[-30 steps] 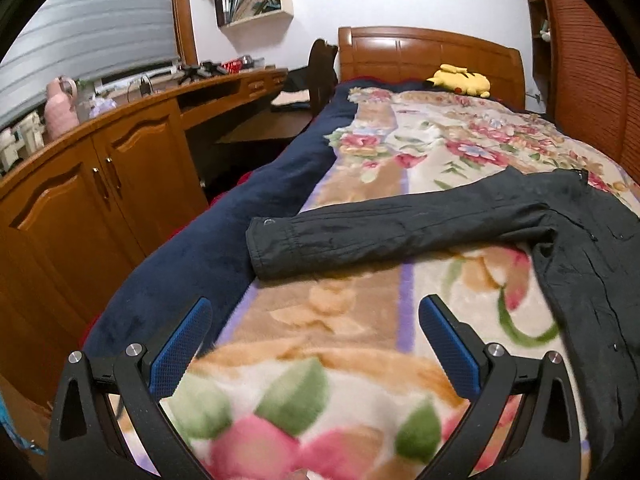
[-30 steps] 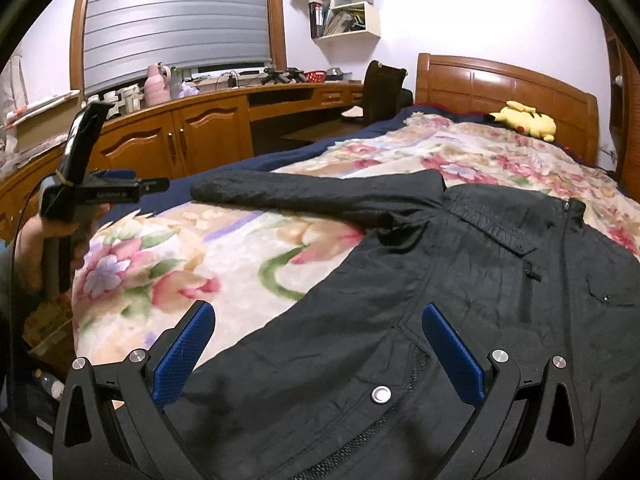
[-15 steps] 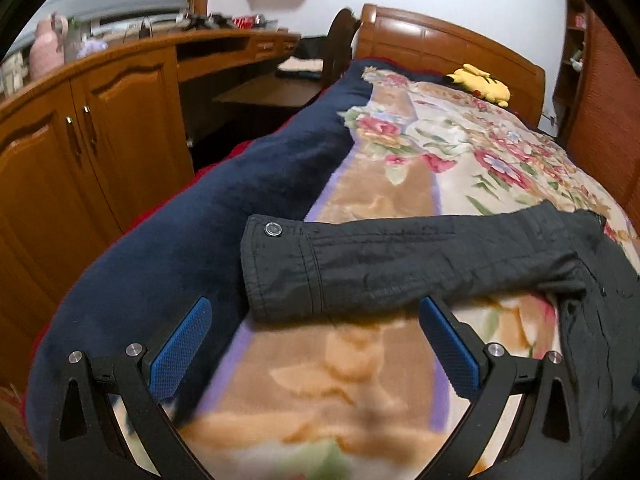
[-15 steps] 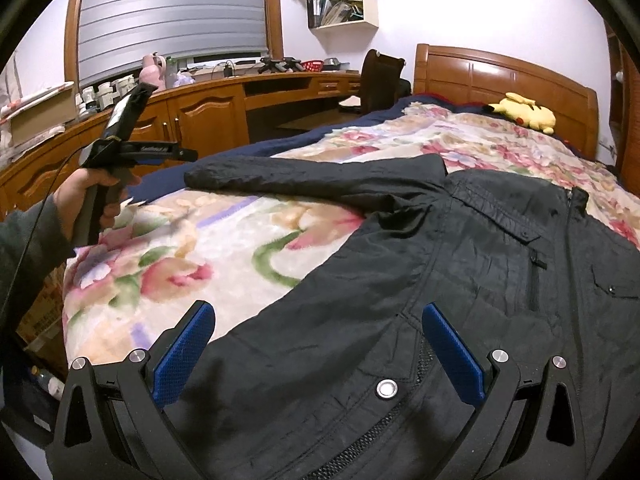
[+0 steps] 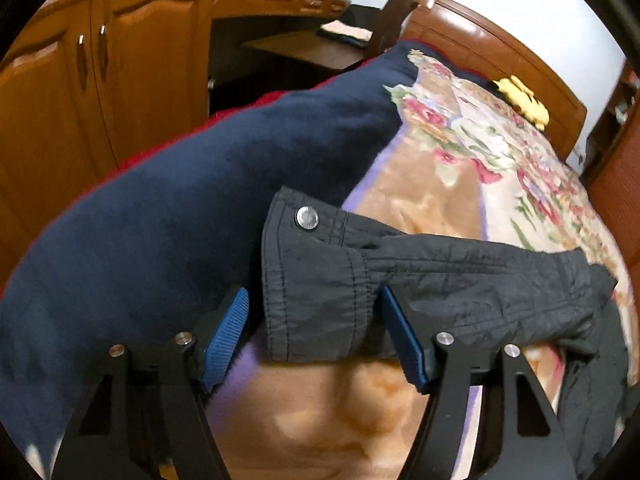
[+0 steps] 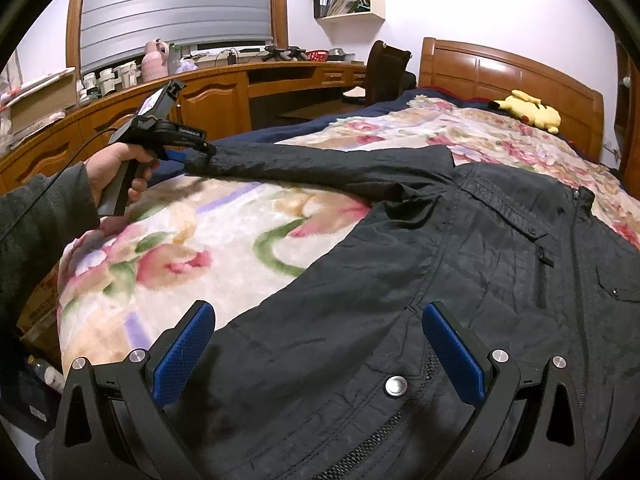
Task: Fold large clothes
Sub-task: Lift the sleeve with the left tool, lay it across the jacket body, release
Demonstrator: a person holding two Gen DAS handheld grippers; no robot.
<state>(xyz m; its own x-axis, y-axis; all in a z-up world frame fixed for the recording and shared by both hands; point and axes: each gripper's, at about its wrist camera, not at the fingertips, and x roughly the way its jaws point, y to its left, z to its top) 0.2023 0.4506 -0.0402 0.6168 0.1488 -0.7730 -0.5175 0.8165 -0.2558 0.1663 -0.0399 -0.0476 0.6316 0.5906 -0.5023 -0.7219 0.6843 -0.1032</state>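
A black jacket lies spread on the floral blanket, one sleeve stretched out to the left. My left gripper straddles the sleeve's cuff, which has a silver snap. Its jaws are closing: the right pad is at the cuff's edge and a gap shows at the left pad. In the right wrist view a hand holds that left gripper at the sleeve end. My right gripper stands open over the jacket's hem, a snap button between its fingers, untouched.
A navy blanket hangs over the bed's left side, with wooden cabinets and a desk beyond it. A yellow plush toy rests by the headboard. A dark chair stands at the desk.
My left gripper has moved forward and down onto the sleeve cuff and rolled, and its jaws have narrowed around it. The right gripper has stayed over the hem, open.
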